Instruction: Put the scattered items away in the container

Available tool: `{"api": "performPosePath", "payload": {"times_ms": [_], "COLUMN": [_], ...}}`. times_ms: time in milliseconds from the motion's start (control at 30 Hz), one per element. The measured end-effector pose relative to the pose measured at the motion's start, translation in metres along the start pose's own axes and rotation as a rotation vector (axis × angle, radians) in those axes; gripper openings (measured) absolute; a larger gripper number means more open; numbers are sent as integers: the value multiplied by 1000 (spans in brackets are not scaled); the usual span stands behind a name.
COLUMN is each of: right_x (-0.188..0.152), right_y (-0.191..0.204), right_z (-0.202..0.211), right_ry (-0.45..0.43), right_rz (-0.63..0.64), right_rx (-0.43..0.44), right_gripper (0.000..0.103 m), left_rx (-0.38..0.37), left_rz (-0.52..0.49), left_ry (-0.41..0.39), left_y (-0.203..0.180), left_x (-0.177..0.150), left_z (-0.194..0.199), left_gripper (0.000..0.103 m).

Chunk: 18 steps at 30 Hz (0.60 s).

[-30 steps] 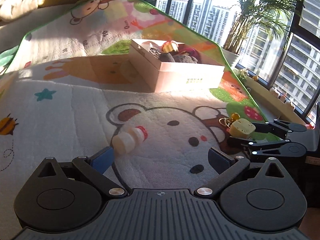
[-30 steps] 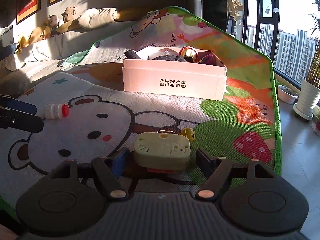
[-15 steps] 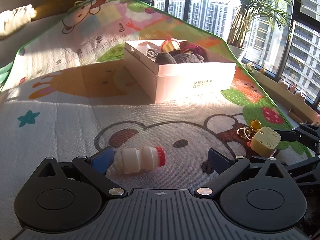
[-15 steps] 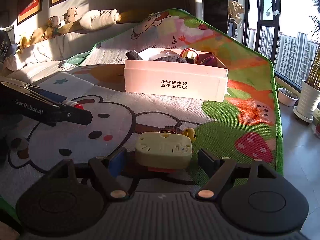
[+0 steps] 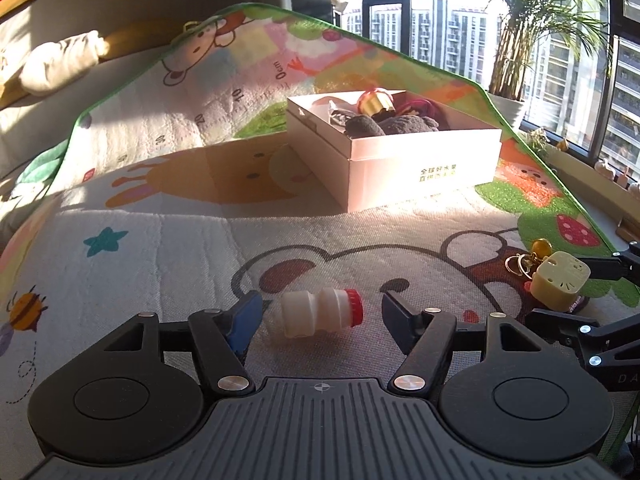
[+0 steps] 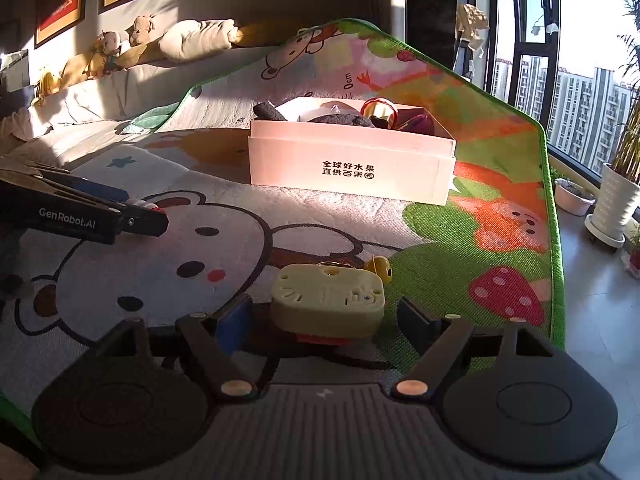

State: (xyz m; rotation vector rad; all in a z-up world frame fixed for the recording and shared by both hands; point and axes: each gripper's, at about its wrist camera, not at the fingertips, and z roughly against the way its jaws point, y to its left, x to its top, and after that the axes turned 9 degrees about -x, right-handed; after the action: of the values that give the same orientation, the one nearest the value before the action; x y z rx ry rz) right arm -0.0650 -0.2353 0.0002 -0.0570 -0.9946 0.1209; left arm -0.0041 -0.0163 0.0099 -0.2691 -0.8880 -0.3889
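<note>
A small white drink bottle with a red cap (image 5: 316, 313) lies on its side on the cartoon play mat, between the open fingers of my left gripper (image 5: 320, 318). A pale yellow plastic box with a key ring and gold bell (image 6: 328, 306) lies between the open fingers of my right gripper (image 6: 326, 320); it also shows in the left wrist view (image 5: 562, 286). The white cardboard box (image 6: 348, 168) holding several items stands farther back on the mat; the left wrist view shows it too (image 5: 420, 164). Neither gripper is closed on its item.
The play mat (image 5: 140, 248) covers the floor, with its green edge (image 6: 554, 240) to the right. Potted plants (image 6: 616, 200) stand by the windows on the right. Cushions and plush toys (image 6: 120, 48) line the back wall on the left.
My left gripper has moved until the bottle lies between its fingers. My right gripper has crept slightly closer around the yellow box. Both stay open.
</note>
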Motion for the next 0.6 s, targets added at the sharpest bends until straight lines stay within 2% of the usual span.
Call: {"api": "performPosePath", "payload": {"times_ms": [300,367,467,600], "right_x": [0,0,0,5], "right_y": [1,1,2,4], "right_z": [1,1,2,2], "right_ry": [-4,-4,-7,6], "right_rz": [5,5,13,37], "right_rx": [1,1,-4,-10], "right_gripper": [83,84,84,84], "left_rx": [2,2,-3,-14], "left_rz": [15,14,11,7], "left_ry": [2,5,10,-4], "left_y": [1,1,0,0], "left_x": [-2,-3,-3,-3], "left_z": [-3,-5,-9,-4], "left_gripper": [70,65,48,48]}}
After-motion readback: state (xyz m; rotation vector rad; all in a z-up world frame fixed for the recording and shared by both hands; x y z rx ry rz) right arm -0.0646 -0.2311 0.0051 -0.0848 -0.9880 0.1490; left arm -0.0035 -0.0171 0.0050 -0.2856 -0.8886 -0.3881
